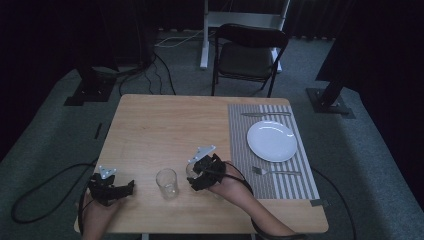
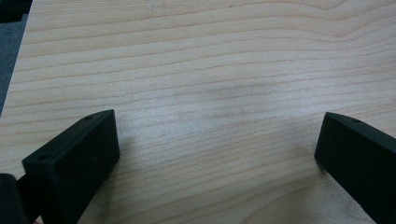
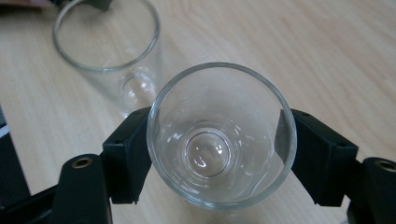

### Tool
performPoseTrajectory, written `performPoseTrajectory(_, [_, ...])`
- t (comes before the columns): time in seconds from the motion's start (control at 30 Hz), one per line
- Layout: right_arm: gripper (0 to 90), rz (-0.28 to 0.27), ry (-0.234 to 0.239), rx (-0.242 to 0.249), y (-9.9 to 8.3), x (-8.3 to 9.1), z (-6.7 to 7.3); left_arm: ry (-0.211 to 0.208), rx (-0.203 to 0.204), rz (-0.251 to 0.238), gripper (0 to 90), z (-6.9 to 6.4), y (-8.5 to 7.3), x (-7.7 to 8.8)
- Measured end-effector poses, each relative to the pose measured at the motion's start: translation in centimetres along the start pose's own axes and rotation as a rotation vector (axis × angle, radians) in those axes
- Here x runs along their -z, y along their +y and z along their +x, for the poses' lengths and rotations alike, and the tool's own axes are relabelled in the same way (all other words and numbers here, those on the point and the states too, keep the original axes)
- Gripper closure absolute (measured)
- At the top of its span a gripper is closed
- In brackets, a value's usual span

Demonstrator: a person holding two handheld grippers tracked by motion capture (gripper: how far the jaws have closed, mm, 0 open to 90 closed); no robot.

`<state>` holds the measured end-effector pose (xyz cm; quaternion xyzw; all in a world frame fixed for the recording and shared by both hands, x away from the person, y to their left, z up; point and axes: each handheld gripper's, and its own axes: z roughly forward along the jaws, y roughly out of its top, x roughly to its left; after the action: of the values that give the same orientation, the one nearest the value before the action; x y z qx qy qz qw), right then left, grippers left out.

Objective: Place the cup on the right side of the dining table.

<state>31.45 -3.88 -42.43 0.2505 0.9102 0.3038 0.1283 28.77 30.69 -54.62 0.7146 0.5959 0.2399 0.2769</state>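
Surface and room: we note a pale wooden bench point(image 1: 165, 125) on grey carpet, dark curtains around it, a black folding chair point(image 1: 248, 55) beyond its far edge. A striped placemat point(image 1: 240, 150) lies on the bench's right side and carries a white plate point(image 1: 272, 141), a fork point(image 1: 276, 171) near it and a knife point(image 1: 265, 114) beyond.

Hard to make out: in the high view the held glass is mostly hidden behind the right gripper point(image 1: 200, 172).

Containers: we count two clear glasses, both empty. The held glass point(image 3: 222, 135) sits upright between the right gripper's fingers point(image 3: 322, 154), which are clamped on its sides. The second glass point(image 1: 167, 183) stands just beside it. The left gripper point(image 1: 111, 189) rests at the bench's near left edge, fingers point(image 2: 74, 163) spread wide over bare wood.
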Motion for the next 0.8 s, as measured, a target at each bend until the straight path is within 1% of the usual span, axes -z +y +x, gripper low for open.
performPoseTrajectory(0.07, [28.2,0.009,-0.001,-0.003,0.3,0.1,-0.4,0.0,0.0,0.0,0.3,0.0,0.0,0.0])
performPoseTrajectory(0.1, [28.2,0.0,-0.004,-0.019,0.5,0.3,-0.8,0.001,0.0,-0.002,0.3,0.0,0.0,0.0])
performPoseTrajectory(0.13, [28.2,0.005,-0.005,-0.013,0.6,0.3,-1.1,0.001,0.0,-0.001,0.3,0.0,0.0,0.0])
performPoseTrajectory(0.17, [28.2,0.01,-0.006,-0.021,0.8,0.4,-1.3,0.0,0.0,-0.001,0.3,0.0,0.0,0.0])
performPoseTrajectory(0.2, [28.2,0.002,-0.01,-0.034,0.9,0.5,-1.8,0.0,-0.001,0.001,0.3,0.0,0.0,0.0])
performPoseTrajectory(0.23, [28.2,0.007,-0.011,-0.035,1.1,0.5,-2.2,0.001,-0.001,-0.001,0.3,0.0,0.0,0.0])
performPoseTrajectory(0.37, [28.2,-0.003,-0.037,-0.075,1.4,0.6,-3.7,0.001,-0.001,-0.001,0.3,0.0,0.0,0.0])
performPoseTrajectory(0.4, [28.2,0.005,-0.046,-0.075,1.5,0.6,-4.1,0.001,0.0,-0.002,0.2,0.0,0.0,0.0])
performPoseTrajectory(0.43, [28.2,-0.003,-0.056,-0.087,1.6,0.7,-4.4,0.001,-0.001,-0.002,0.3,0.0,0.0,0.0])
performPoseTrajectory(0.5, [28.2,0.004,-0.063,-0.091,1.7,0.7,-5.0,0.001,-0.001,-0.002,0.3,0.0,0.0,0.0])
performPoseTrajectory(0.57, [28.2,-0.001,-0.069,-0.11,1.8,0.8,-5.8,0.001,-0.001,-0.002,0.3,0.0,0.0,0.0])
performPoseTrajectory(0.63, [28.2,-0.004,-0.085,-0.127,1.9,0.9,-6.6,0.001,-0.001,-0.001,0.2,0.0,0.0,0.0])
performPoseTrajectory(0.77, [28.2,0.006,-0.108,-0.143,2.1,1.1,-8.1,0.001,-0.001,-0.001,0.3,0.0,0.0,0.0])
performPoseTrajectory(0.8, [28.2,0.007,-0.121,-0.151,2.1,1.2,-8.5,0.001,0.0,-0.001,0.3,0.0,0.0,0.0])
